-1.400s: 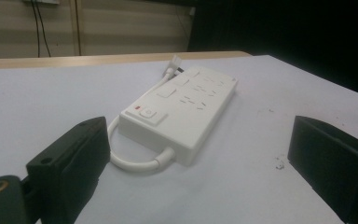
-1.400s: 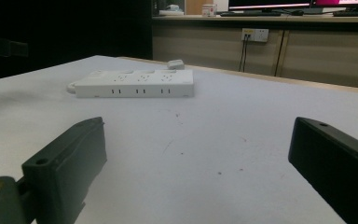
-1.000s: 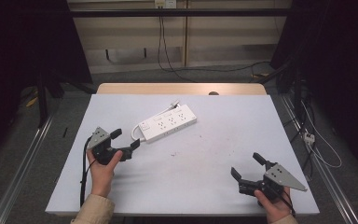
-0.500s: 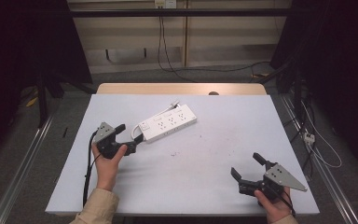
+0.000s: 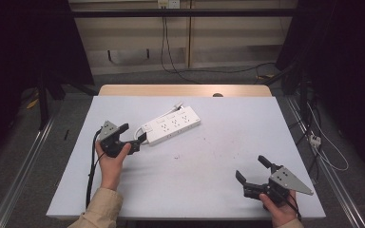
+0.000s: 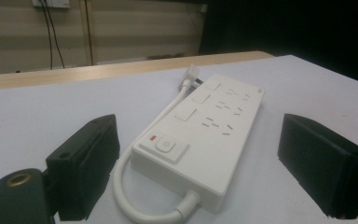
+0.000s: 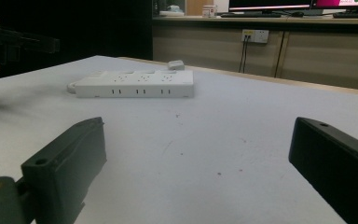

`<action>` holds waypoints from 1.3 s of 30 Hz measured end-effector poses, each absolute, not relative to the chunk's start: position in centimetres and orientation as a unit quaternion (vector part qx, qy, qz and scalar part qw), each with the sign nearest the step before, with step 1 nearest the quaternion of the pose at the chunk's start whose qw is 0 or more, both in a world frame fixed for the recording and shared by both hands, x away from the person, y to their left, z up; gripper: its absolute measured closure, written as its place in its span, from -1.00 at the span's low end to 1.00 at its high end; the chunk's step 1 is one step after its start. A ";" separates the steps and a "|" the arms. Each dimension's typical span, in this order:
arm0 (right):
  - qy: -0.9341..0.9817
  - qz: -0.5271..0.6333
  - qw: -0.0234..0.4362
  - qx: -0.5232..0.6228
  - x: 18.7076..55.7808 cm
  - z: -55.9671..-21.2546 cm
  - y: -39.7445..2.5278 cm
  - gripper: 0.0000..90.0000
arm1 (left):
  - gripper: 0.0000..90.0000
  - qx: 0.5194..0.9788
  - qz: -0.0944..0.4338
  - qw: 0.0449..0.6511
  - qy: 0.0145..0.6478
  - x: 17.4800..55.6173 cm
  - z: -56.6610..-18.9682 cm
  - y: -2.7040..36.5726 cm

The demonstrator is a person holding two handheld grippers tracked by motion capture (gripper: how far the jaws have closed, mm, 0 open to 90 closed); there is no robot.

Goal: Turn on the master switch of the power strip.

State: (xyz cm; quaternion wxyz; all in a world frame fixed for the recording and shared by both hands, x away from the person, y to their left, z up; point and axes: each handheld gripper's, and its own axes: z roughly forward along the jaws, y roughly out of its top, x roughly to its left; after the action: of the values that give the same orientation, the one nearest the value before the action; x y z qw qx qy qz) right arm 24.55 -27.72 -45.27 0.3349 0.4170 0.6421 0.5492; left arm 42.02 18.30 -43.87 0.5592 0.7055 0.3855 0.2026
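A white power strip [image 5: 171,125] lies slantwise on the pale table [image 5: 209,156], its short white cord and plug [image 5: 178,106] coiled along its far side. My left gripper [image 5: 132,133] is open right at the strip's near, switch end [image 6: 164,147]; its two black jaws stand apart on either side of that end without touching it. My right gripper [image 5: 252,170] rests open near the table's front right edge, far from the strip [image 7: 134,84], with nothing between its jaws.
A wooden strip [image 5: 185,90] borders the table's far edge. Cables [image 5: 164,42] hang from a wall outlet behind the table. More cables [image 5: 321,142] lie on the floor at the right, and metal rails run along both sides.
My left gripper has moved forward and right, from the table's left part up to the strip's switch end. The right gripper has stayed where it was.
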 end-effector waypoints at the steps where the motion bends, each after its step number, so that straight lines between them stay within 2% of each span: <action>1: 0.643 0.548 0.335 0.417 24.6 -45.3 -27.7 -0.92 | -0.71 0.707 0.203 0.558 0.386 42.1 -43.9 18.2; 18: 0.642 0.550 0.334 0.418 24.5 -45.3 -27.9 -0.92 | -0.58 0.714 0.189 0.552 0.388 43.3 -44.0 17.2; 39: 0.639 0.552 0.332 0.421 24.6 -45.4 -28.2 -0.92 | 0.00 0.720 0.189 0.526 0.411 44.9 -44.8 17.0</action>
State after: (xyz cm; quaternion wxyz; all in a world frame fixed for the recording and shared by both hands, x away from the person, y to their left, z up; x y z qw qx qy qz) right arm 24.56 -28.21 -45.38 0.3320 0.4209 0.6386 0.5521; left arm 44.86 17.03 -44.82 0.5265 0.7198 0.4110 0.1891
